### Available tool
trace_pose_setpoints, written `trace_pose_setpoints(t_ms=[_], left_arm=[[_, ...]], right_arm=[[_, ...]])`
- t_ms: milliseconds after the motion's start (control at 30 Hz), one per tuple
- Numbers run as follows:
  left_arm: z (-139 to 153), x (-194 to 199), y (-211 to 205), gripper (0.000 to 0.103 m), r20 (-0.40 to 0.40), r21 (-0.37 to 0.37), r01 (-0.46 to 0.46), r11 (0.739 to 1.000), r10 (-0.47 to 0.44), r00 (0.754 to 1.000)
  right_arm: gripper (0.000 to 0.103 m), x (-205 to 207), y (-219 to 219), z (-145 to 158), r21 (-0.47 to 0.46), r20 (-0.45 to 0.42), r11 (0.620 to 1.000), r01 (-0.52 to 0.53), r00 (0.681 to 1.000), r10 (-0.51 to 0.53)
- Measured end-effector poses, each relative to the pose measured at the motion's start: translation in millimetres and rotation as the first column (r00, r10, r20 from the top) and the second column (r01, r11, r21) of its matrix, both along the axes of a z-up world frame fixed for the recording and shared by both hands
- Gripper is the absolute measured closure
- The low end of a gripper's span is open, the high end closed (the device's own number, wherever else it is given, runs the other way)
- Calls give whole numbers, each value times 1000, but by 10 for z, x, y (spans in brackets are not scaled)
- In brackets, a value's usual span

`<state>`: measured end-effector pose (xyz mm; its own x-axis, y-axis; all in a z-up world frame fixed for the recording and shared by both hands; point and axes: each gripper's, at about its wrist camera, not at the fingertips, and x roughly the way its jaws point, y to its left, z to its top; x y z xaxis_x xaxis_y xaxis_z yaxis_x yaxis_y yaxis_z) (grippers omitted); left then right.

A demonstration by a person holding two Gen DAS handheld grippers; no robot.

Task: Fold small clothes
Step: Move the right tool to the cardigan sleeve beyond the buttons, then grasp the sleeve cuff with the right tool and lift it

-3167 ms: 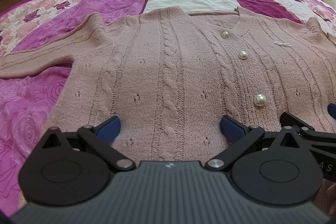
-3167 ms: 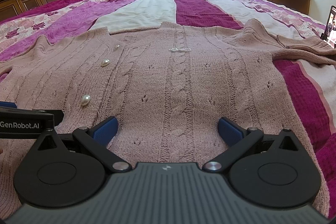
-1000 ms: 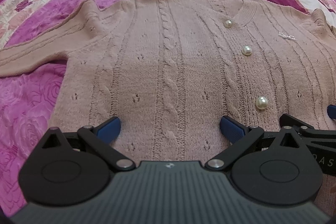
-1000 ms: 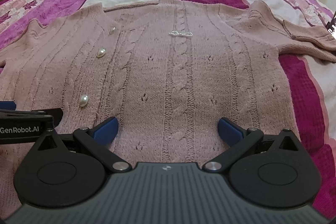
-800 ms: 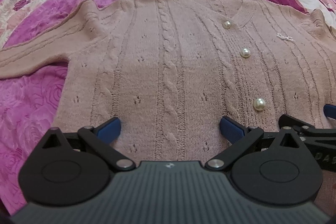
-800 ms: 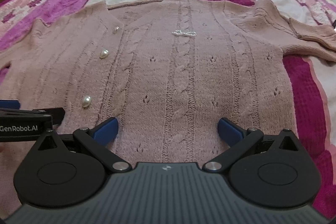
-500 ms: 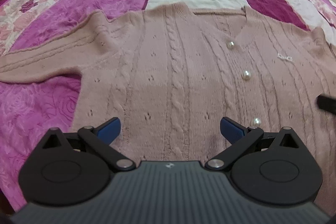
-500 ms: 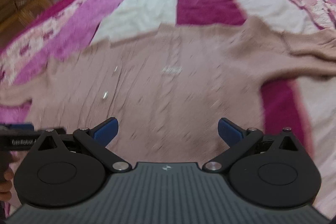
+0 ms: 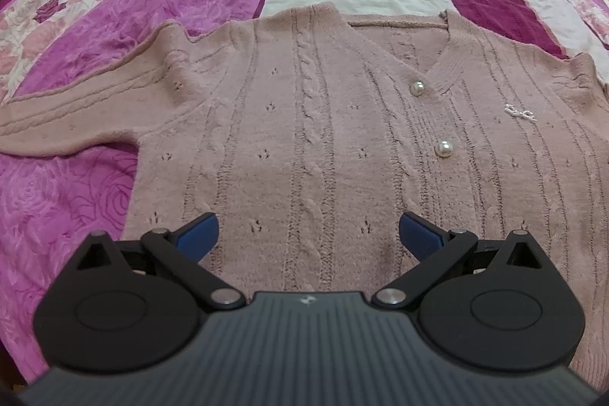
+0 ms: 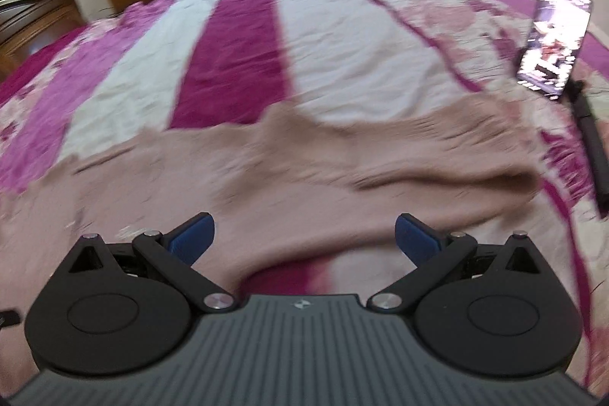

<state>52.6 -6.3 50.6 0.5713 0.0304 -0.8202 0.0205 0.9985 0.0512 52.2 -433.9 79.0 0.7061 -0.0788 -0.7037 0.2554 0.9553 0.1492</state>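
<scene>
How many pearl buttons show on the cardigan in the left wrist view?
2. One pearl button sits just below the V of the neckline; the other lies lower on the placket of the cardigan. More may be hidden behind the left gripper.

text: none legible | phone [image 10: 553,39] screen: blurred, unreadable
</scene>
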Motion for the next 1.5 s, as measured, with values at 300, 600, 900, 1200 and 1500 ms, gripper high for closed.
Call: trace_pose_setpoints(t_ms=[300, 600, 900, 1200, 1500], left_arm=[[-86, 89, -46, 0, -29, 21, -11, 1000, 11, 1000], [-83, 122, -26, 0, -29, 39, -18, 999, 19, 999], [-91, 127, 5, 0, -32, 29, -18, 999, 19, 999], [-99, 107, 55, 0, -23, 26, -27, 999, 28, 999], [-58, 72, 127, 0, 3, 17, -28, 999, 28, 1000]], right_arm=[[0, 370, -509, -351, -27, -63, 995, 95, 993, -97], [0, 430, -307, -335, -130, -25, 991, 28, 999, -32], [0, 471, -655, -357, 228, 22, 956, 188, 980, -198], [58, 411, -758, -483, 227, 33, 929, 293, 951, -308], [95, 203, -455, -16, 211, 199, 964, 163, 958, -205]])
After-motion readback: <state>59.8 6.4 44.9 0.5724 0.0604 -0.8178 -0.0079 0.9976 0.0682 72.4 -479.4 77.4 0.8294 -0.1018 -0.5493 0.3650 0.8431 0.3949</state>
